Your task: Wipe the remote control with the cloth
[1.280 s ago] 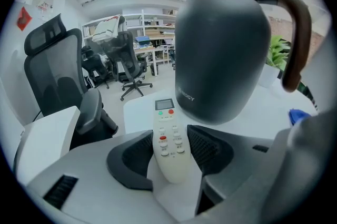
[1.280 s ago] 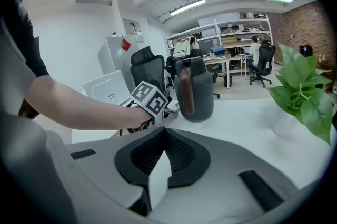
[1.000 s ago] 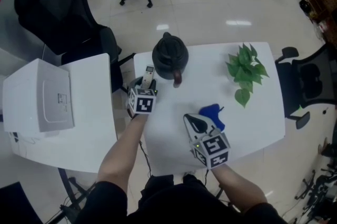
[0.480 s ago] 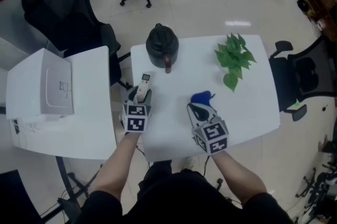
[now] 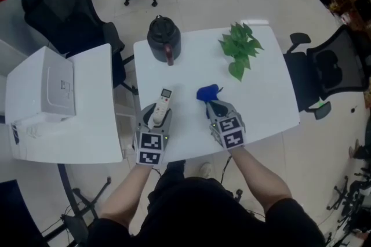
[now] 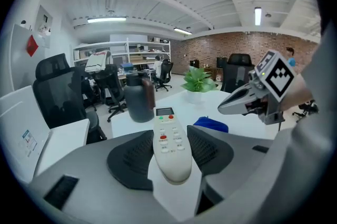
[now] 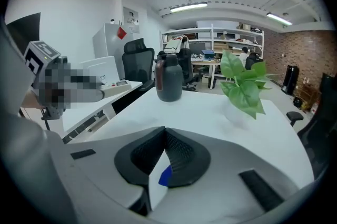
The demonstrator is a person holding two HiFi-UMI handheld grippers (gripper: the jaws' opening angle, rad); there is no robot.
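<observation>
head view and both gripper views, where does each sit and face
Head view: on the person's head, steeply down at the table; forearms, left gripper, right gripper show.
Left gripper view: on that gripper, along jaws clamping the remote; right gripper visible.
Right gripper view: along its shut jaws, across the table.
All share jug and plant.

Both forearms [image 5: 134, 188] reach toward 12 o'clock; left gripper [image 5: 157, 115], at 8 o'clock, clamps the remote control [image 5: 162, 103]; right gripper [image 5: 213, 107], at 4 o'clock, is pinched on the cloth [image 5: 207, 93]
</observation>
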